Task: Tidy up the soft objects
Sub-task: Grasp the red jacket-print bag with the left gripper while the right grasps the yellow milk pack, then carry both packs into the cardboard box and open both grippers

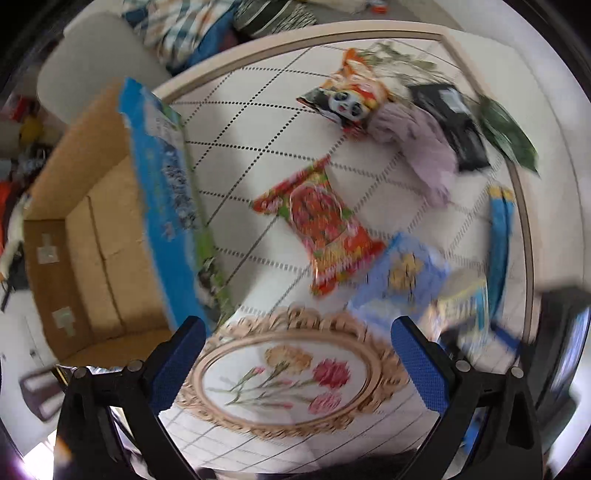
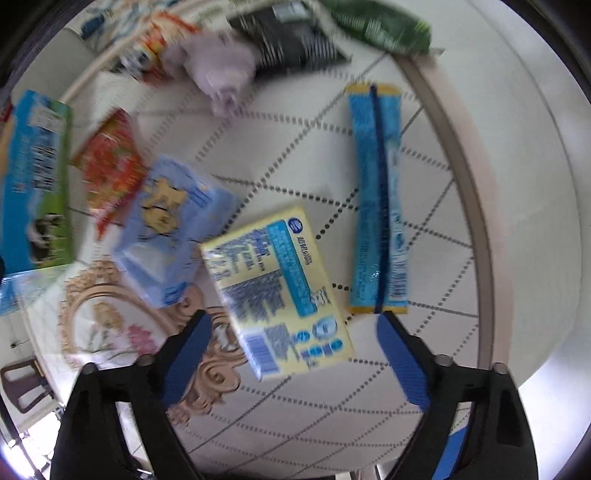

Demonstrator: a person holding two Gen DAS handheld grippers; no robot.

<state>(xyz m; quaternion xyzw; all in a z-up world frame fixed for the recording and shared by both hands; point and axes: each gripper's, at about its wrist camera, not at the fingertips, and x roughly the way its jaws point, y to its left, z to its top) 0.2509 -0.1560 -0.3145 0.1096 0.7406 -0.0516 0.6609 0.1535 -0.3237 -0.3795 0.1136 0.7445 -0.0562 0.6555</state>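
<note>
Soft packs lie on a round white table (image 1: 258, 122). A red snack bag (image 1: 321, 229) lies mid-table, a pale blue tissue pack (image 1: 399, 273) beside it. A yellow tissue pack (image 2: 280, 291) lies just ahead of my right gripper (image 2: 293, 326), which is open and empty above it. A long blue sachet (image 2: 380, 199) lies to its right. A lilac cloth (image 1: 428, 147), a panda bag (image 1: 347, 96), a black pouch (image 2: 291, 40) and a green bag (image 2: 380, 26) lie at the far side. My left gripper (image 1: 299, 332) is open and empty over the table's floral print (image 1: 288, 373).
An open cardboard box (image 1: 92, 236) with a blue printed side (image 1: 166, 192) stands at the table's left; it also shows in the right wrist view (image 2: 37, 177). A grey chair (image 1: 96, 62) and clutter lie beyond. The table rim (image 2: 476, 221) curves at the right.
</note>
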